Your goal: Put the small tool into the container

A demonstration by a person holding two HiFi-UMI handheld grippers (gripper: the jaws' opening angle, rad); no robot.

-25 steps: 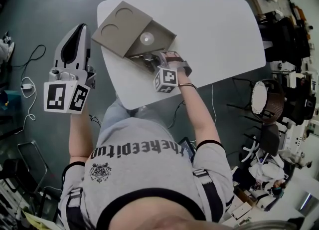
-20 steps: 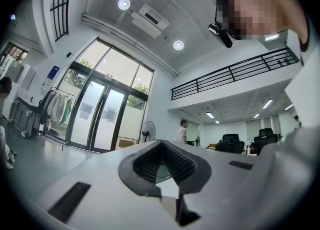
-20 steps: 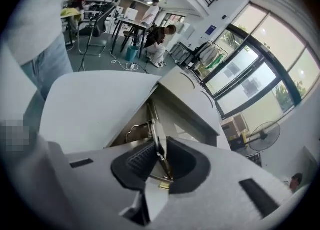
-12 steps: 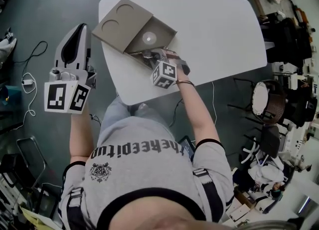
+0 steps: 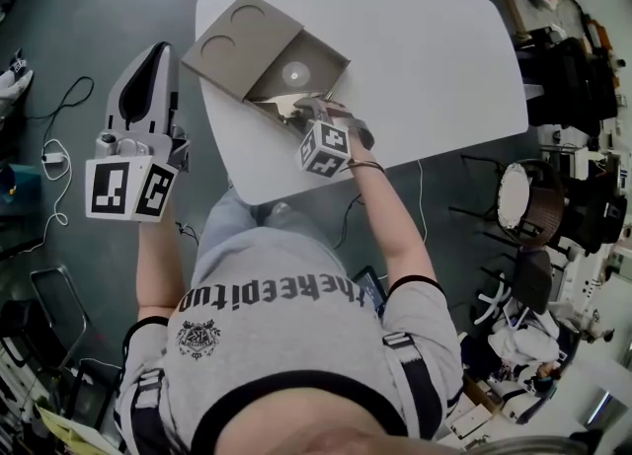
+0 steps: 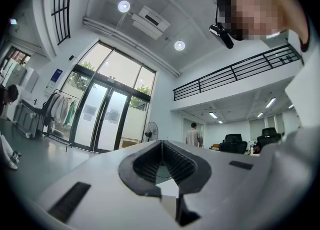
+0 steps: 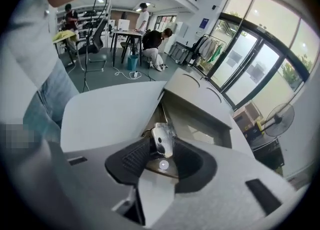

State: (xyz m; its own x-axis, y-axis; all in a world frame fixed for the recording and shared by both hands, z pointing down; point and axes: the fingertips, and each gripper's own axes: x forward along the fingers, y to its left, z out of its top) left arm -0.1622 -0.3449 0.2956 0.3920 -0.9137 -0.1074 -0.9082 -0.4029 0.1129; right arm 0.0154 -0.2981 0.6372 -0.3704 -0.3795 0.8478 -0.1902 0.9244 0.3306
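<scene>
An open brown cardboard box point(image 5: 321, 60) lies on the white table point(image 5: 425, 58), its lid point(image 5: 237, 43) folded out to the left. My right gripper point(image 5: 304, 113) reaches into the box's near side. In the right gripper view a small silver tool point(image 7: 161, 140) stands upright between the pads point(image 7: 135, 156) of this gripper point(image 7: 162, 148), over the box's brown bottom point(image 7: 200, 124). The jaws are opening and the right pad stands apart from the tool. My left gripper point(image 5: 148, 78) hangs over the floor left of the table. In its own view the left gripper point(image 6: 161, 146) is shut and holds nothing.
A round pale disc point(image 5: 292, 74) lies inside the box. Cables point(image 5: 59, 137) trail on the floor at left. Chairs and clutter point(image 5: 538, 196) stand to the right of the table. People work at desks point(image 7: 145, 29) in the background.
My right gripper has shifted slightly left and further into the box. The left gripper has barely moved.
</scene>
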